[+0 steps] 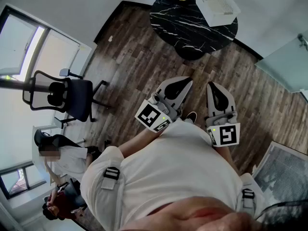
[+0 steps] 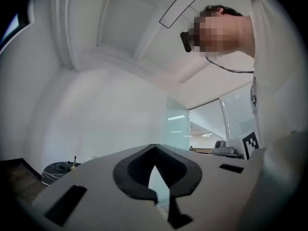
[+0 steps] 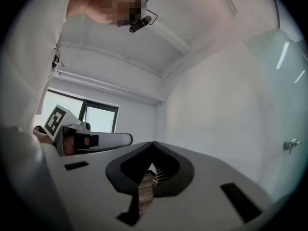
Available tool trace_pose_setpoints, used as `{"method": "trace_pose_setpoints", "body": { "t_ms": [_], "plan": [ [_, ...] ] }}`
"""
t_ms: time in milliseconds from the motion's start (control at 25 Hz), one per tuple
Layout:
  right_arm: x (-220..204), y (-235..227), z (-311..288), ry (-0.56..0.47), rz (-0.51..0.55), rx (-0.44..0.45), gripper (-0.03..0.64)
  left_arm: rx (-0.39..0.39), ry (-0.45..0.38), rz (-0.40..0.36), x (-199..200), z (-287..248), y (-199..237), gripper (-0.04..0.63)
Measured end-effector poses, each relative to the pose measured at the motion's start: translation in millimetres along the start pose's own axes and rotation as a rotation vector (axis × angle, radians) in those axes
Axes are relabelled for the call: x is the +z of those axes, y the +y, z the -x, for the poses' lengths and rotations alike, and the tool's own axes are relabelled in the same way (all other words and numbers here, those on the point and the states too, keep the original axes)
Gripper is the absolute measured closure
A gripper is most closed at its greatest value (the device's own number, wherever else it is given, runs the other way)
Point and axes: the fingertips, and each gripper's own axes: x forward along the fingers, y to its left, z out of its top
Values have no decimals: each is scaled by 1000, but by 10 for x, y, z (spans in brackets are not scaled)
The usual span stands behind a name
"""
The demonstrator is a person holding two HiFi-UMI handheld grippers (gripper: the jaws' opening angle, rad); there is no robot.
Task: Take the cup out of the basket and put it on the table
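We are holding the left gripper [image 1: 181,84] and right gripper [image 1: 216,91] near our chest, fingers pressed together on nothing. We are not seeing the cup. We are guessing it is sitting inside the white basket [image 1: 216,3] on the dark round worktop [image 1: 175,22], well apart from us. It is probably light, hard and a bit slippery, so pinching its rim seems best. Wood floor [image 1: 134,57] is lying between.
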Motion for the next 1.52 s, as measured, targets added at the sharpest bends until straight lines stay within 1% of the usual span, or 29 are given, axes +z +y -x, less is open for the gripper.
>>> {"method": "trace_pose_setpoints", "body": {
  "t_ms": [80,160,280,480,600,760,880,1000,1080,1320,1520],
  "plan": [
    [-4,-48,-1,2,3,-4,612,-3,5,-5,-12,-29,0,591],
    [-23,-86,14,9,11,-6,612,-13,12,9,-29,-50,-9,591],
    [-141,-128,82,34,40,25,611,-33,19,35,-67,-85,-48,591],
    [-159,-199,147,11,10,44,611,-31,35,18,-138,-198,-95,591],
    [-171,-330,227,10,0,34,611,-53,71,11,-248,-309,-196,591],
    [-211,-649,363,8,-16,-10,611,-79,100,12,-391,-464,-355,591],
    [-272,-794,443,8,-14,-18,611,-75,99,17,-499,-576,-411,591],
    [-320,-845,480,12,-35,-16,611,-68,110,32,-607,-681,-411,591],
    [-321,-879,496,13,-29,-12,611,-70,117,29,-642,-761,-410,591],
    [-379,-1107,350,24,-22,-25,611,-86,119,40,-694,-1032,-245,591],
    [-464,-1304,-10,28,-2,-30,611,-86,101,45,-716,-1278,124,591]
  ]
}}
